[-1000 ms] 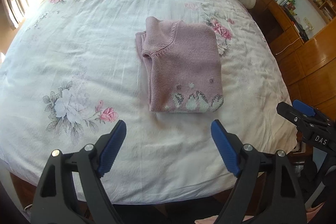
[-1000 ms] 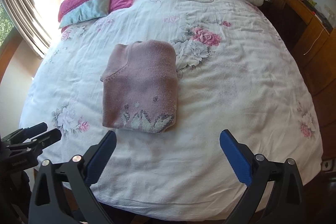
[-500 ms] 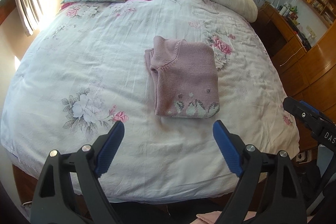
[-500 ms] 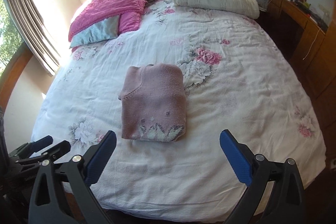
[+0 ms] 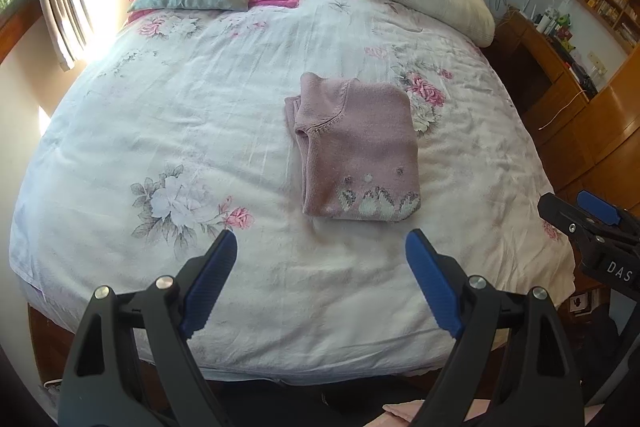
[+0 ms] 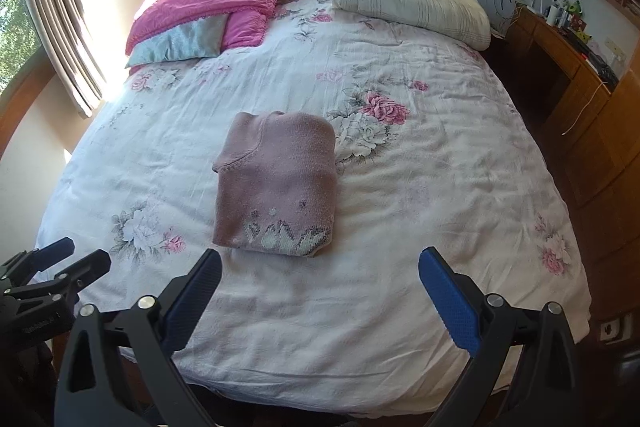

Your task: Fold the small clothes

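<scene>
I see the pink sweater [image 5: 356, 151] folded into a neat rectangle, lying flat near the middle of the bed [image 5: 200, 115] on the flowered white cover, its patterned hem toward me. My left gripper [image 5: 321, 247] and right gripper [image 6: 320, 267] both hover above the near edge of the bed, jaws spread wide and empty, clear of the sweater. Pink pillows [image 6: 208, 3] sit at the headboard.

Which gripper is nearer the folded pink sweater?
Roughly level; can't tell. The left gripper sits before the pink sweater, offset left; the right gripper offset right. Both open, not touching.
</scene>
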A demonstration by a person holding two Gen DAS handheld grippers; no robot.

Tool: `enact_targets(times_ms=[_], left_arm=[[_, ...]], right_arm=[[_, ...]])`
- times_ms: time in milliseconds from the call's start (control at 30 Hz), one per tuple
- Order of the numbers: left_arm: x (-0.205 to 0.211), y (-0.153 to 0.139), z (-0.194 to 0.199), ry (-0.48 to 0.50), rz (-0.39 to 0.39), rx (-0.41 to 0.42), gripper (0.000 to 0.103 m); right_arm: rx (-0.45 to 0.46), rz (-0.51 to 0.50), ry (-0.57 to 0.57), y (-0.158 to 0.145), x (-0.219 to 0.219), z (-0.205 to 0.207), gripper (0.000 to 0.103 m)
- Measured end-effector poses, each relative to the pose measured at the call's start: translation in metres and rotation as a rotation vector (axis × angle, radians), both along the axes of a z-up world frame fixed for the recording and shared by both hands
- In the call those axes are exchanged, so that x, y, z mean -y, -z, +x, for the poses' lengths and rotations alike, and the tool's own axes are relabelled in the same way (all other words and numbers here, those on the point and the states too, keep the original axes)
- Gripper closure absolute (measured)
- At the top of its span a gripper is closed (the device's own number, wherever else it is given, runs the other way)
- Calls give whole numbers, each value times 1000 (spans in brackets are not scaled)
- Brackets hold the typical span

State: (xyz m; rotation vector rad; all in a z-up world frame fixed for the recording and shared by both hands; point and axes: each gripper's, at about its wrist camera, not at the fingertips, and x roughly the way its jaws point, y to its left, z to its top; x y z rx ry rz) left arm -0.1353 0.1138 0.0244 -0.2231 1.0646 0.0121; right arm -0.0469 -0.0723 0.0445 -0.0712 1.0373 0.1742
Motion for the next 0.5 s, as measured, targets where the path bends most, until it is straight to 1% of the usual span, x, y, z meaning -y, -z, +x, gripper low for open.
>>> enact_targets(times_ms=[133,500], left_arm=[[3,1,-1,1,-3,-4,17],[5,1,0,2,4,-5,17]], right_arm=[[-21,20,-7,3,1,-1,4],[-25,2,-6,4,0,2,4]])
